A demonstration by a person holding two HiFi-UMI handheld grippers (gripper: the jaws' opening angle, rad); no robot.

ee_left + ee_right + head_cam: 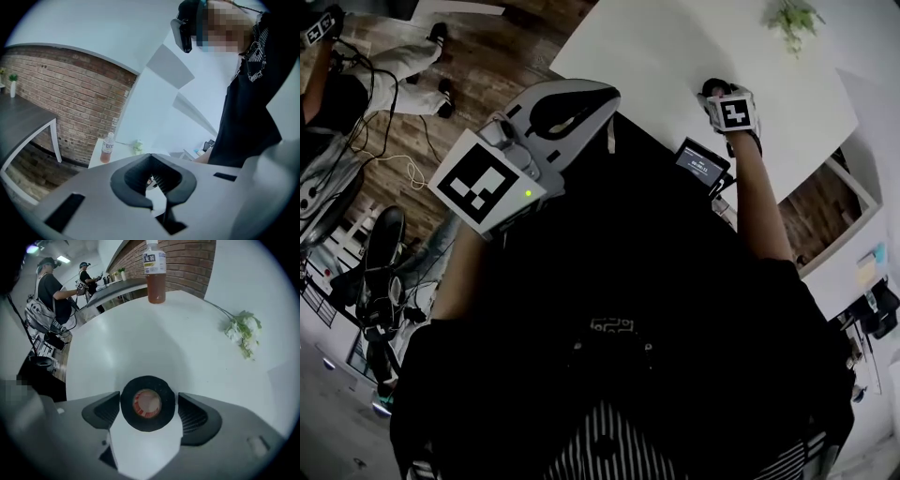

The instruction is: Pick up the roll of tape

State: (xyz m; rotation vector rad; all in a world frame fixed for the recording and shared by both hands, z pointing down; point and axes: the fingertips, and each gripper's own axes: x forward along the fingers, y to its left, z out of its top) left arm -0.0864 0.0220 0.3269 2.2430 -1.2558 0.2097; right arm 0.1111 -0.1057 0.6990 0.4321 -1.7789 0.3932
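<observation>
The roll of tape (147, 403) is black with a reddish core and lies flat on the white table (187, 348). My right gripper (149, 398) is open and straddles it, one dark pad on each side, close to the roll, with a thin gap on the right. In the head view the right gripper (717, 91) is stretched out over the table (675, 47) and hides the tape. My left gripper (598, 97) is held up in the air away from the table. The left gripper (151, 157) is shut, tips touching, with nothing between them.
A bottle of brown drink (154, 273) stands at the table's far edge, and a sprig of white flowers (241, 333) lies to the right. A small device with a screen (701, 164) sits by my right arm. Other people (49, 291) stand beyond the table.
</observation>
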